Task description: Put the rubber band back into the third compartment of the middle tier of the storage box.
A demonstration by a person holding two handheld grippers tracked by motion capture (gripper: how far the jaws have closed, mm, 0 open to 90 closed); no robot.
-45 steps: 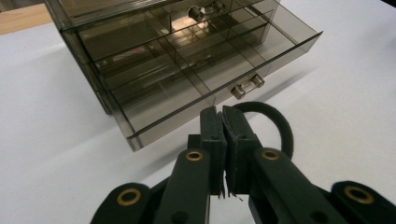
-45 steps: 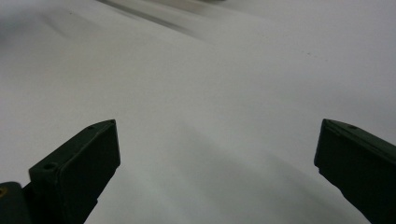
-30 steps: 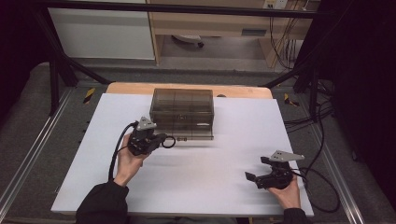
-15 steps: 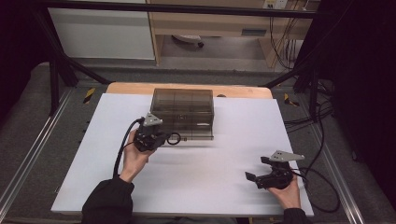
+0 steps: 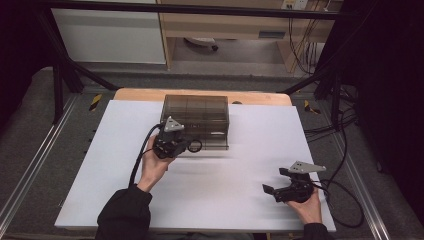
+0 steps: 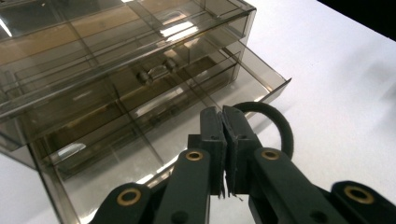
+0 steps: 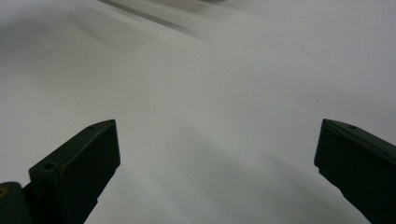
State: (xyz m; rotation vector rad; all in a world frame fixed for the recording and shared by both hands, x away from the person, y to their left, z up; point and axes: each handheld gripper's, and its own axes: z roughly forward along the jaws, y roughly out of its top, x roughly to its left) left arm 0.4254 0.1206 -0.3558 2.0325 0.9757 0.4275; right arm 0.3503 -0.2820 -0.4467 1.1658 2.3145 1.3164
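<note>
Left tongs: jaws pressed together on a black ring, pinching its band at the near side so the loop sticks out beyond the tips. From above, these tongs sit right at the front of the drawer box, with the ring hanging off them toward the right.
Right tongs: jaws spread wide with nothing between them, just bare white surface beneath. In the high view they rest low near the front right corner of the tabletop, well apart from the box.
Black ring: a thin dark loop, off the surface, held just over the front edge of the pulled-out drawer.
Drawer box: smoky see-through plastic, standing toward the back middle of the tabletop. In the left gripper view the box shows stacked drawers with inner dividers and a small clear handle.
Bottom drawer: slid out toward the person, its floor and partitions visible; I can't make out anything lying in it.
Tabletop: white sheet over a wooden board whose edge shows at the back.
Left hand: grips the left tongs from below, dark sleeve at the wrist, black cable looping alongside.
Right hand: wrapped around the right tongs at the tabletop's near edge, grey three-cornered plate on top.
</note>
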